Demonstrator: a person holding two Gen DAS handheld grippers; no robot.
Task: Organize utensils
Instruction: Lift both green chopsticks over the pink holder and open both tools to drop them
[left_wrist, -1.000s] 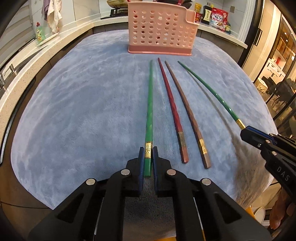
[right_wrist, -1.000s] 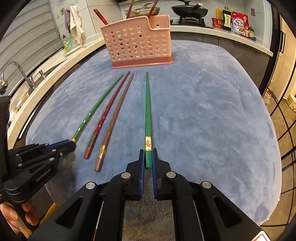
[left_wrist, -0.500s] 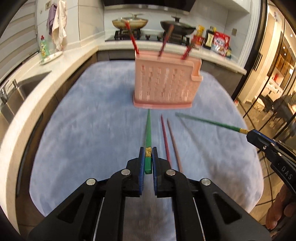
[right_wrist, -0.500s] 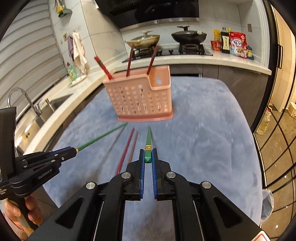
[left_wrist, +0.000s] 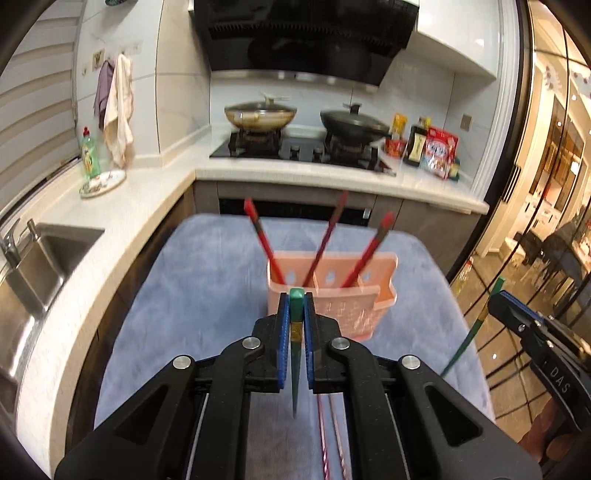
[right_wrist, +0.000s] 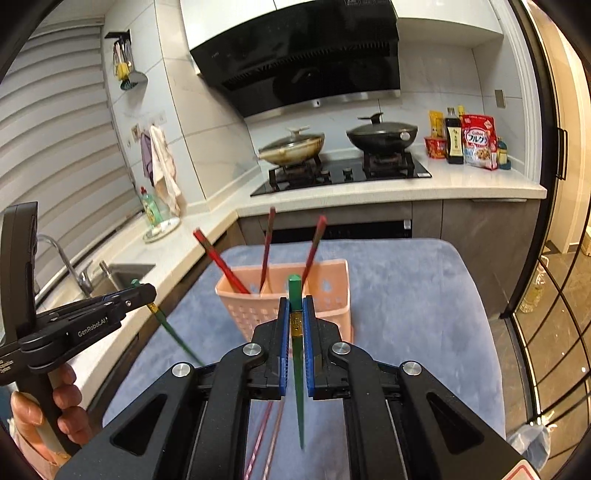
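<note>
Left wrist view shows the left gripper clamped on a green chopstick at frame centre, the right gripper likewise pinching a second green chopstick, before the pink basket on blue cloth, stove above.

Your left gripper hides the pink basket's front wall and part of the two chopsticks on the cloth, which run off the bottom edge. The red chopsticks are motion-blurred; their lower ends sit unseen inside.
</note>
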